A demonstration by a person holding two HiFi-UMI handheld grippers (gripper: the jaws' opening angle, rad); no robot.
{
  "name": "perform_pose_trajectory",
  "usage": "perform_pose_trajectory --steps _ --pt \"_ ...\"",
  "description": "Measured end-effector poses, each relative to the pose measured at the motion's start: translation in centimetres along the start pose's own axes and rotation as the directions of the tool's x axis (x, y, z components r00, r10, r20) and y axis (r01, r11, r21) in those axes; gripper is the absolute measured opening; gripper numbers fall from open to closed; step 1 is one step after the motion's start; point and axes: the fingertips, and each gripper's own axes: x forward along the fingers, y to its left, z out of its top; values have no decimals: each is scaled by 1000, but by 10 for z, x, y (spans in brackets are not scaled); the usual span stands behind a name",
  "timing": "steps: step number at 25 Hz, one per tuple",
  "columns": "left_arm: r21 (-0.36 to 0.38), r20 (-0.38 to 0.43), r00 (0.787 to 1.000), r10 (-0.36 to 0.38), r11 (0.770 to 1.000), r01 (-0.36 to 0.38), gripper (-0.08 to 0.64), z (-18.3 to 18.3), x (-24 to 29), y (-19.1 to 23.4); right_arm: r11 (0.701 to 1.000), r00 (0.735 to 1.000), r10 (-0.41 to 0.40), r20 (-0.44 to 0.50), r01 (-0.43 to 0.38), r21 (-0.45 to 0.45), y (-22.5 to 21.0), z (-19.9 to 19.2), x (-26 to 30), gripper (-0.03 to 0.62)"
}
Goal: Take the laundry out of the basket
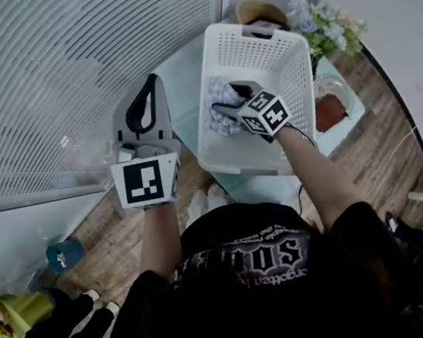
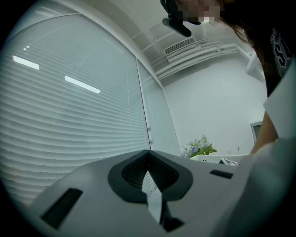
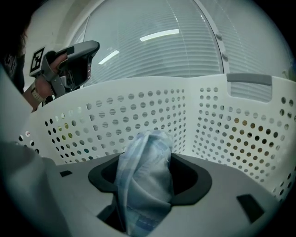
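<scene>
A white perforated laundry basket (image 1: 255,37) stands on a small glass table (image 1: 178,83). My right gripper (image 1: 227,101) reaches down inside it, shut on a blue-and-white checked cloth (image 1: 220,91). In the right gripper view the cloth (image 3: 145,171) stands bunched between the jaws of the right gripper (image 3: 144,194), with the basket wall (image 3: 138,115) close behind. My left gripper (image 1: 152,83) is held up outside the basket to its left, beside the blinds, jaws together and empty. The left gripper view shows the left gripper (image 2: 150,185) holding nothing, and only a thin slit shows between its jaws.
Slatted window blinds (image 1: 66,75) fill the left side. A bunch of pale flowers (image 1: 328,24) and a brown object (image 1: 329,112) sit right of the basket. A blue object (image 1: 63,255) lies on the wooden floor at lower left.
</scene>
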Motion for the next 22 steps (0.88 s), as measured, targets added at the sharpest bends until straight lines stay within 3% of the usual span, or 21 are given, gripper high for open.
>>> perform_pose_trajectory --steps 12,22 --pt "3 -3 1000 6 1000 -6 -3 0 -4 -3 1000 998 25 -55 -24 13 3 5 -5 173" --pt "14 -6 1000 4 1000 -4 -3 4 -10 -6 1000 999 1 -44 0 14 0 11 -14 160"
